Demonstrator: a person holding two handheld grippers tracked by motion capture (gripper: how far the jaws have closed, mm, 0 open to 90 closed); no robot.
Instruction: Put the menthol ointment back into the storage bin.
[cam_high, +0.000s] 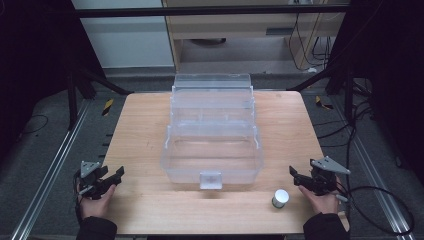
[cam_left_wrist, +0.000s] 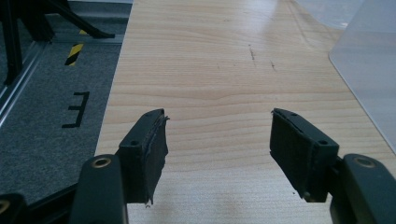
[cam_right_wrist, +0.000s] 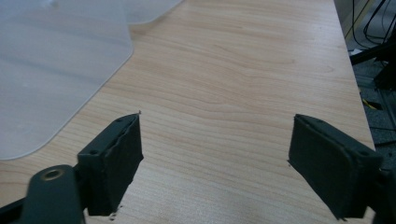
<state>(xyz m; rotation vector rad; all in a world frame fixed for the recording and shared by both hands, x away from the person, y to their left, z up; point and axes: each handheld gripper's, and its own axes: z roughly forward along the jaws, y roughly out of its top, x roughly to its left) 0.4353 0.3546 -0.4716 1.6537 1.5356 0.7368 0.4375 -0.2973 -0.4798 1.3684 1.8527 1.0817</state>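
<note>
Black left gripper (cam_high: 102, 181) and right gripper (cam_high: 310, 180), grey three-cornered plates, apparently frayed pads; dark sleeves.

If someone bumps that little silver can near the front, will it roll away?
Probably not at first: the little silver can stands upright on its flat end on the table. Its round sides suggest it would roll if tipped. It looks small, so likely light and easily knocked.

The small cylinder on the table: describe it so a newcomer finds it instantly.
Start at the wooden table and its clear plastic bin. Look at the near right corner, between the bin and the right gripper. The small cylinder stands there, silvery-white and opaque.
</note>
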